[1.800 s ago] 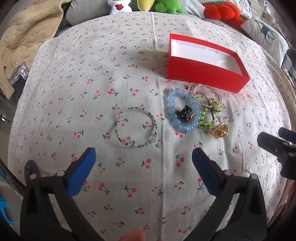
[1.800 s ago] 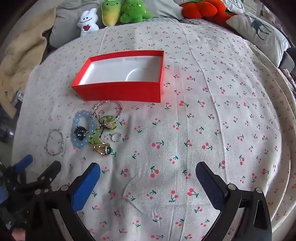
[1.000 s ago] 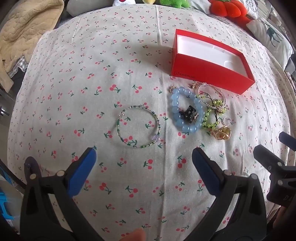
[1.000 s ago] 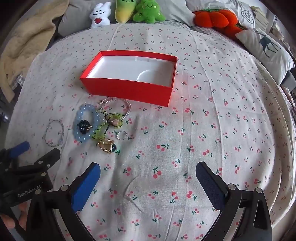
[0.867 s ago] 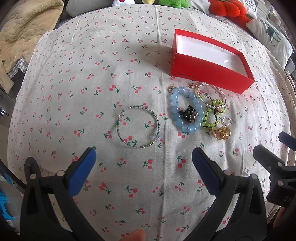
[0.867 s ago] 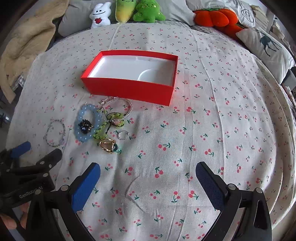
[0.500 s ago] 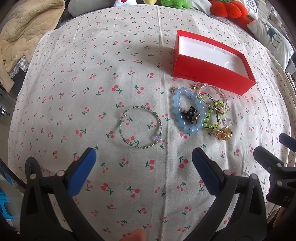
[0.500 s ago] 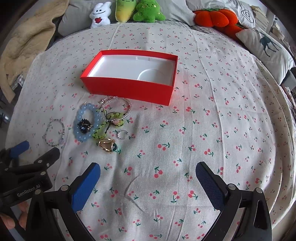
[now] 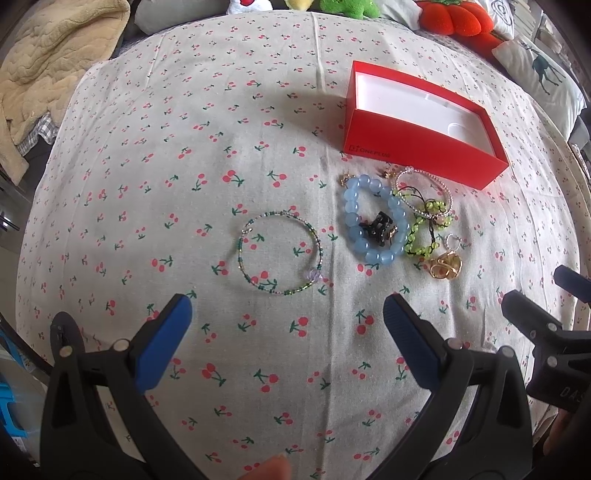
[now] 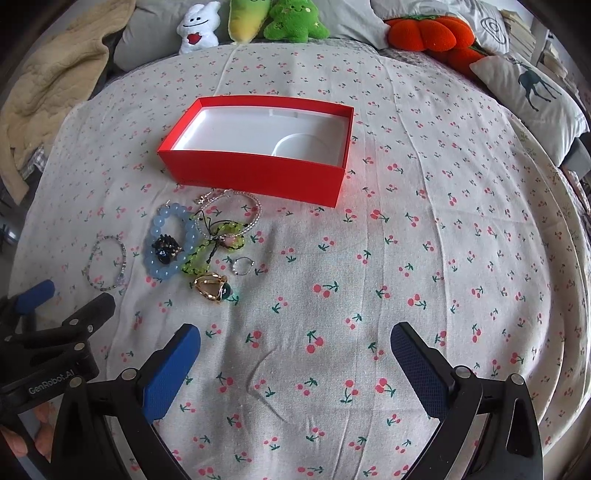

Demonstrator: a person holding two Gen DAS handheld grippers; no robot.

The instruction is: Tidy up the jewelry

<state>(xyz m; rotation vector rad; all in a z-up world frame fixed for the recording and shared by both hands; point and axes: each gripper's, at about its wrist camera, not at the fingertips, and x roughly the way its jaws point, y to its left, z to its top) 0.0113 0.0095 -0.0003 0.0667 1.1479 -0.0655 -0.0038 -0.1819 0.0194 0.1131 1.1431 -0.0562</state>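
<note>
An open red box (image 9: 421,155) (image 10: 258,173) with a white inside stands on the cherry-print cloth. In front of it lies a pile of jewelry: a blue bead bracelet (image 9: 373,221) (image 10: 168,240), a pearl bracelet (image 9: 424,192), a green bead piece (image 9: 424,236) (image 10: 214,243), a gold ornament (image 9: 445,266) (image 10: 212,288) and a small silver ring (image 10: 243,266). A thin green bead bangle (image 9: 280,254) (image 10: 107,264) lies apart to the left. My left gripper (image 9: 286,317) is open just before the bangle. My right gripper (image 10: 295,345) is open and empty.
Plush toys (image 10: 255,22), an orange pumpkin cushion (image 10: 428,31) and a deer pillow (image 10: 532,96) line the far edge. A beige blanket (image 9: 44,66) lies at the left. The other gripper shows at the right edge of the left wrist view (image 9: 546,332).
Both grippers have shifted slightly; the left view has drawn a little back and the right view now sits closer to the box. No jewelry has moved.
</note>
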